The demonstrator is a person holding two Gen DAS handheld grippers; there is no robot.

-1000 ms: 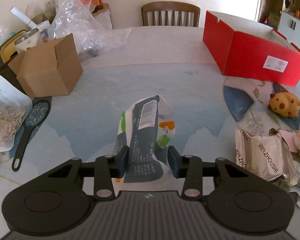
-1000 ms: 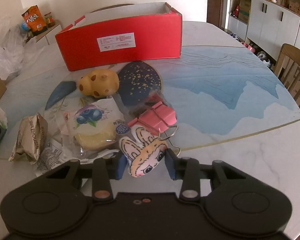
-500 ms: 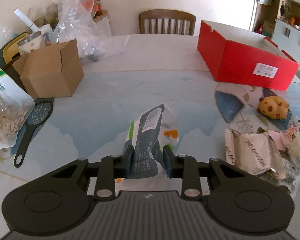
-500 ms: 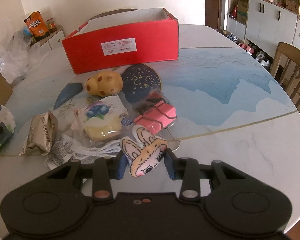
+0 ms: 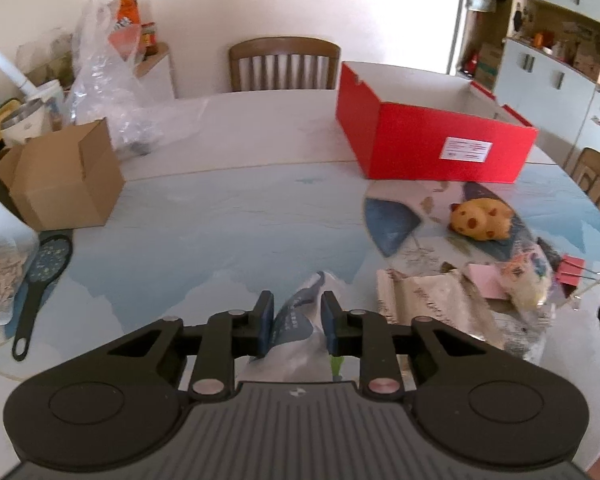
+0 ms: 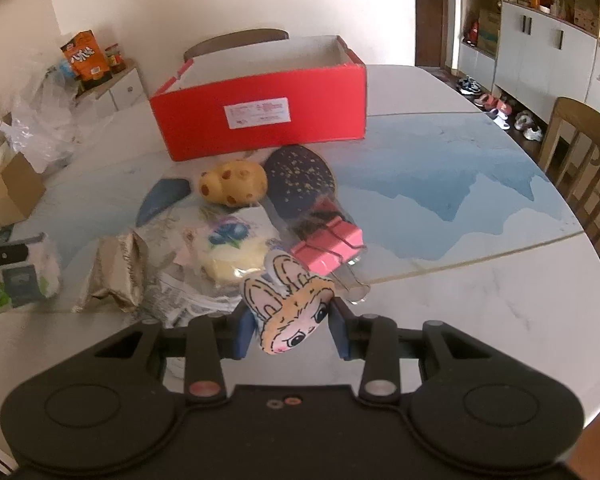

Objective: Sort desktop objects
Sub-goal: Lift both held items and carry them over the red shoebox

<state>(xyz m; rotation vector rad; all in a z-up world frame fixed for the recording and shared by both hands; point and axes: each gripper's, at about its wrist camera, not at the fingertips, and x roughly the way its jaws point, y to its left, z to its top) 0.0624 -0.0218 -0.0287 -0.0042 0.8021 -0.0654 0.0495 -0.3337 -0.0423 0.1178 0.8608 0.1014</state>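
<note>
The left gripper [image 5: 294, 326] points steeply down toward the worktop [image 5: 240, 216], and its blue fingers [image 5: 265, 326] have come in on a crumpled snack packet [image 5: 296, 320], pinching it into a narrow fold between the pads. In the right wrist view this gripper's dark tip shows at the left edge, with the packet hanging under it. The right gripper [image 6: 293, 330] is tilted down just as steeply; its fingers [image 6: 245, 334] clamp a flat rabbit-face toy [image 6: 290, 312] from both sides, the ears sticking forward past the pads, clear of the worktop.
</note>
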